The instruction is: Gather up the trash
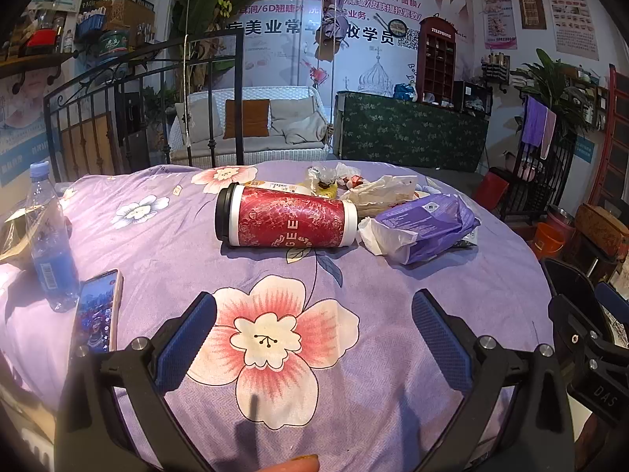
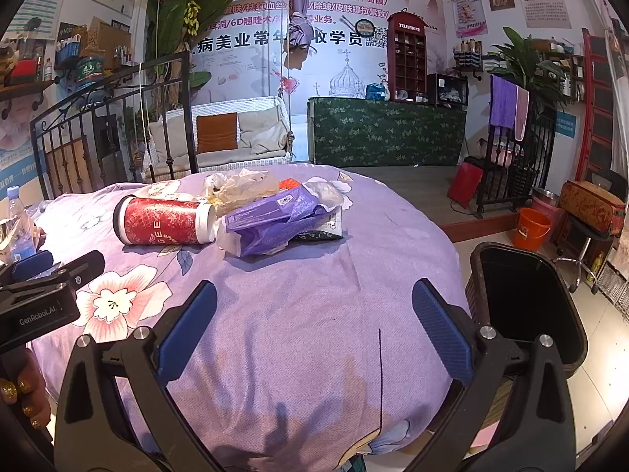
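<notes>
1. Right now you are holding the left gripper point(image 1: 314, 326) low over a round table point(image 1: 393, 314) draped in a purple floral cloth, and its blue-padded fingers point(image 1: 186, 340) are standing wide apart with nothing between them.
2. Likewise you are holding the right gripper point(image 2: 314, 326) over the same cloth nearer the table's right edge; its fingers are spreading wide too, gripping nothing.
3. Ahead of both grippers, well apart from them, a red paper cup point(image 1: 287, 220) with a black lid is lying on its side, lid pointing left.
4. Just to the cup's right, a crumpled purple wrapper point(image 1: 428, 224) is lying with a white tissue point(image 1: 379, 236) tucked against it, touching or nearly touching the cup's base.
5. Behind those, crinkled clear plastic bags point(image 1: 334, 179) and other small scraps are sitting in a loose pile toward the table's far side.
6. At the left edge of the left wrist view, a clear water bottle point(image 1: 49, 236) with a blue label is standing upright, and a phone point(image 1: 98, 310) with a lit screen is lying flat just beside it.
7. Off the table's right side, a dark open bin point(image 2: 526, 303) is standing on the floor, close to your right gripper.
8. At the lower left of the right wrist view, your hand point(image 2: 23, 389) with glittery gold nails is gripping the left tool's handle.
</notes>
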